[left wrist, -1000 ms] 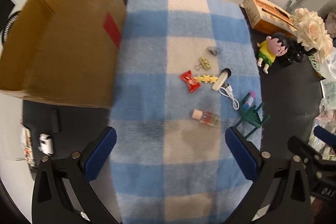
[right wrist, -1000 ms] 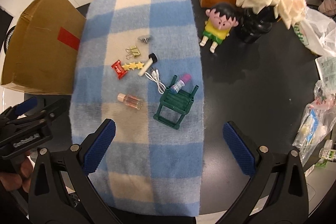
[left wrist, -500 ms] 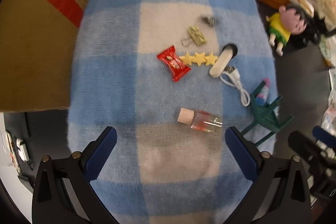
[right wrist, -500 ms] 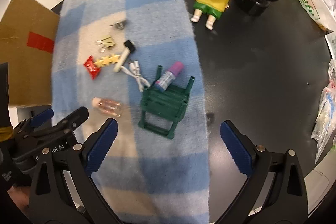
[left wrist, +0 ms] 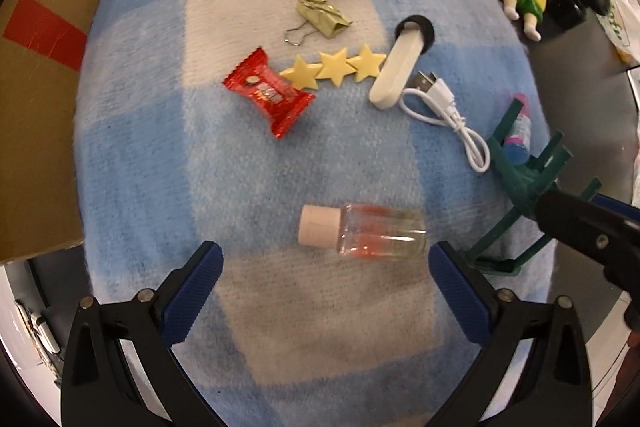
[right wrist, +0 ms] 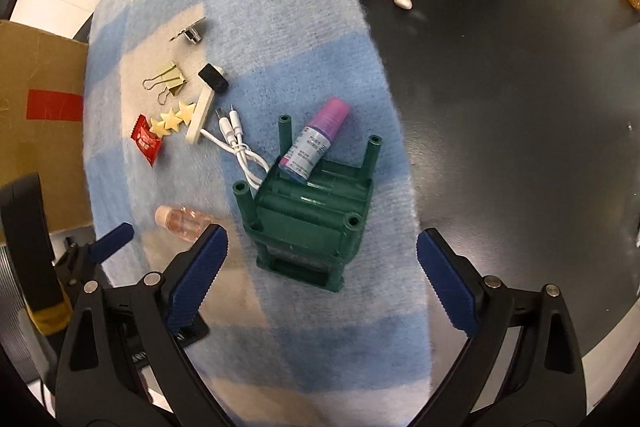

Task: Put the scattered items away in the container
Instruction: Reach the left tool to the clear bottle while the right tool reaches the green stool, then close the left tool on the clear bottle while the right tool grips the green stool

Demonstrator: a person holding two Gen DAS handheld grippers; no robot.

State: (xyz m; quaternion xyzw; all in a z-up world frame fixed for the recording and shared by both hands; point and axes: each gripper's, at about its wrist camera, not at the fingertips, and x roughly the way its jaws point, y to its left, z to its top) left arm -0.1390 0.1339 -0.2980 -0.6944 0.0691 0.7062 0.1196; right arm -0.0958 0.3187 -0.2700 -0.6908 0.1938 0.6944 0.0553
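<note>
Near the blanket's (left wrist: 168, 163) right edge, green stool (right wrist: 308, 211) upturned, purple-capped bottle (right wrist: 314, 143) leaning among its legs. Both grippers gaping, empty: left (left wrist: 324, 287) over glass bottle (left wrist: 364, 231), right (right wrist: 322, 267) over stool. Risks: bottle tipped off when lifted; round glass rolling from pads. Cardboard box (left wrist: 36, 131) off the left edge.
</note>
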